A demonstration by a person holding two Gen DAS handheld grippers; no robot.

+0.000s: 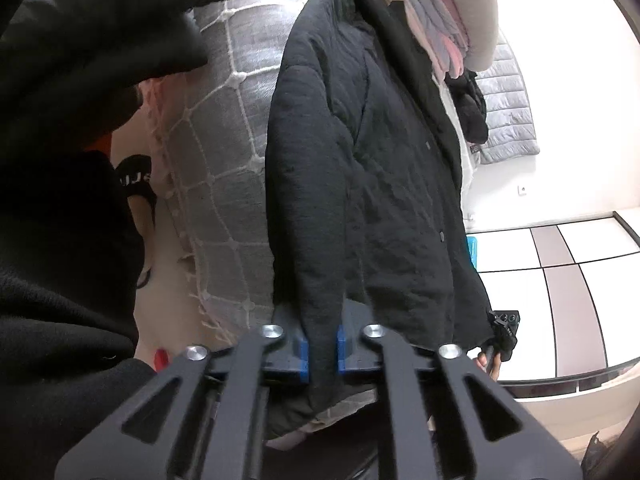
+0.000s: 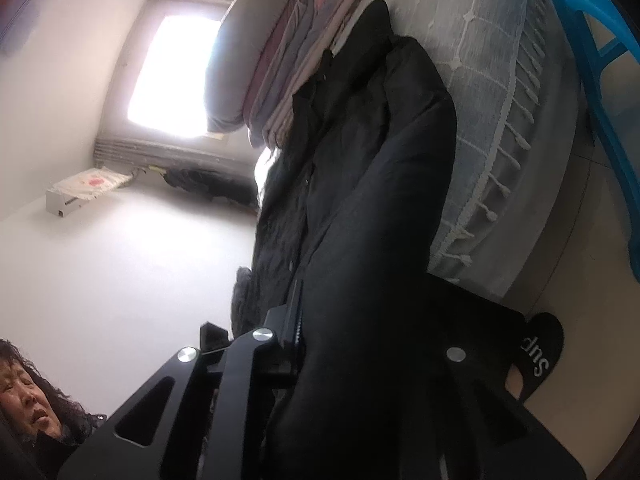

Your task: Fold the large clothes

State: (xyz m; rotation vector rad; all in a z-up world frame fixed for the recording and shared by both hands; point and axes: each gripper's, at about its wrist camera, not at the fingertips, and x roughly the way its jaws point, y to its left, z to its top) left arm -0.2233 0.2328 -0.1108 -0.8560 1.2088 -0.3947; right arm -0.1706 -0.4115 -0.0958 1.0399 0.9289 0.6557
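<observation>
A black padded jacket [image 1: 372,168] lies lengthwise on a bed, its collar at the far end. My left gripper [image 1: 322,350] is shut on a fold of the jacket's near hem, which is pinched between the blue pads [image 1: 303,354]. In the right wrist view the jacket [image 2: 380,168] drapes over my right gripper [image 2: 320,320]. That gripper is shut on the cloth; its left finger [image 2: 294,312] shows and the other is hidden under fabric. In the left wrist view, a hand [image 1: 490,362] holds a black device at the hem's other corner.
The bed carries a grey checked blanket with white fringe [image 1: 224,160]. Folded bedding and a pillow [image 2: 280,64] are stacked beyond the collar. A blue plastic item [image 2: 604,92] and a black slipper [image 2: 540,356] lie beside the bed. A grey quilted garment [image 1: 508,104] shows at the right. A person [image 2: 44,432] is close by.
</observation>
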